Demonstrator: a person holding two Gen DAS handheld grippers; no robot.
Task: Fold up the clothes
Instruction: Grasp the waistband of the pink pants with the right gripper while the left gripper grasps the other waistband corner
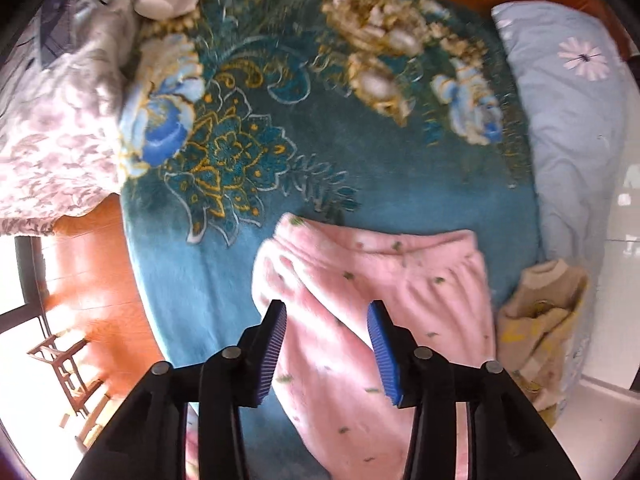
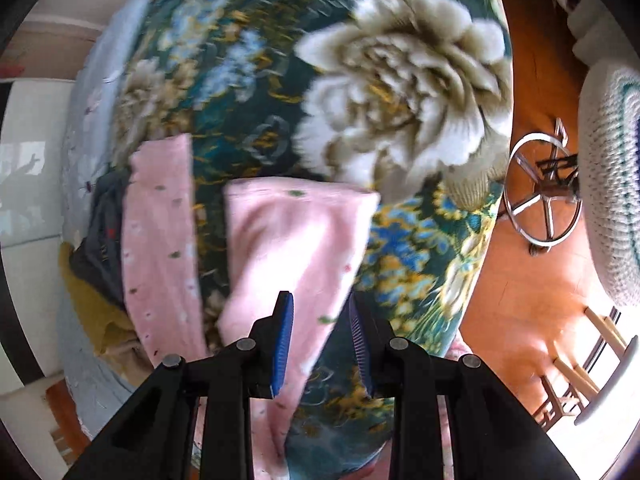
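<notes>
Pink fleece trousers (image 1: pixel 372 280) with small green specks lie on a teal flowered blanket (image 1: pixel 320 128). In the left wrist view the waistband is at the top and a leg runs down under my left gripper (image 1: pixel 327 320), which is open and hovers over the cloth. In the right wrist view two pink parts show: a leg strip (image 2: pixel 160 240) at the left and a folded piece (image 2: pixel 296 248) in the middle. My right gripper (image 2: pixel 318 312) is open above the folded piece's lower edge, empty.
A light blue sheet (image 1: pixel 572 120) lies at the blanket's right. A beige and yellow pile of clothes (image 1: pixel 540 320) sits beside the trousers; dark and mustard clothes (image 2: pixel 96 248) show in the right view. A floral quilt (image 1: pixel 52 120), orange floor (image 2: pixel 532 280) and a chrome stool base (image 2: pixel 540 200) surround the bed.
</notes>
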